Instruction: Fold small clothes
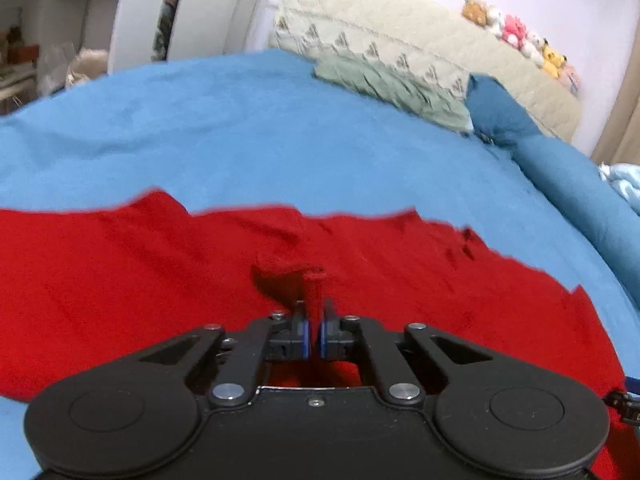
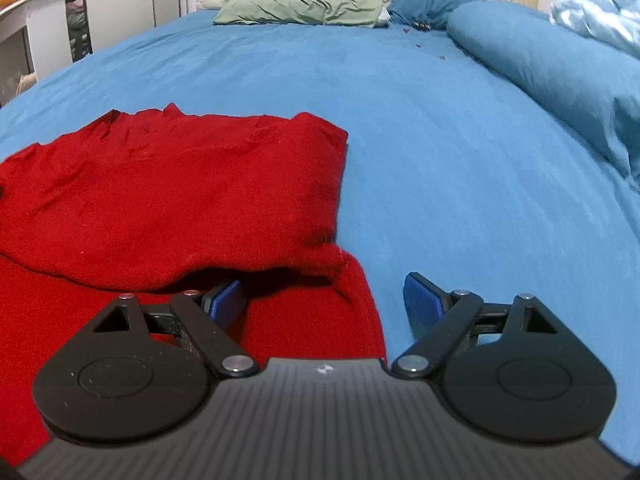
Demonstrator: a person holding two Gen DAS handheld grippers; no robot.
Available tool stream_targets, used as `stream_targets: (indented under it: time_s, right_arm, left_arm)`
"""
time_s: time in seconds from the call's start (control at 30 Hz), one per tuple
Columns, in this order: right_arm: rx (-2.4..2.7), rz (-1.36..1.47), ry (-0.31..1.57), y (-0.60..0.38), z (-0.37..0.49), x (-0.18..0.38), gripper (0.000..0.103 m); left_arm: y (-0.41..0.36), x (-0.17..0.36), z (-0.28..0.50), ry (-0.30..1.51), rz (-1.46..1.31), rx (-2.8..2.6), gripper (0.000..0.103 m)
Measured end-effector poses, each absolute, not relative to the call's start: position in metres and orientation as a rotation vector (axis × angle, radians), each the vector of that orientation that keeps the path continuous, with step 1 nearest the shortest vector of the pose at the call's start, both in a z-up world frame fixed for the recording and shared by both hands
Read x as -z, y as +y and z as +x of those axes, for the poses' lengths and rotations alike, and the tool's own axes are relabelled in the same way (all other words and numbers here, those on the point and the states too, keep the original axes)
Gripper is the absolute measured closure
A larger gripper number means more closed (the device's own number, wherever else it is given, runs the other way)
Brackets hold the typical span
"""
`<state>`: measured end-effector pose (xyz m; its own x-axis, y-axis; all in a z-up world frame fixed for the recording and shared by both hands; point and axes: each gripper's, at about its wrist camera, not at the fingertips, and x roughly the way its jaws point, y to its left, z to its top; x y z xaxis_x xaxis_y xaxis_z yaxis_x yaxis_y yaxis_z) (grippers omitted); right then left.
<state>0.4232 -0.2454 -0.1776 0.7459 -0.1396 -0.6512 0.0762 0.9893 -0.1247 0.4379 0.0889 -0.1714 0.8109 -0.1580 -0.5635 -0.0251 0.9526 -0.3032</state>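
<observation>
your left gripper point(image 1: 314, 322) is pinched tight on a raised fold of the red garment point(image 1: 160, 272). your right gripper point(image 2: 326, 300) gapes wide, gripping nothing, its left finger tucked under the garment's folded near edge. the garment lies spread on the blue bedsheet point(image 2: 440, 140), pillows far beyond.
</observation>
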Motion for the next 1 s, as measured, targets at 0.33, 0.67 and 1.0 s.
stream_targets:
  time_s: [0.33,0.67,1.0]
  right_arm:
    - [0.174,-0.068,0.743,-0.262,0.427,0.180,0.002]
    - [-0.007,-0.020,0.682,-0.238,0.411,0.139,0.000]
    - [-0.124,-0.018,0.665,-0.217,0.446,0.196,0.000]
  left_arm:
    - [0.119,0.182,0.422,0.630,-0.292,-0.015,0.089]
    - [0.109,0.135,0.387,0.602,-0.120,-0.025,0.032]
    - [0.076,0.182,0.431,0.687,-0.105,0.050,0.032]
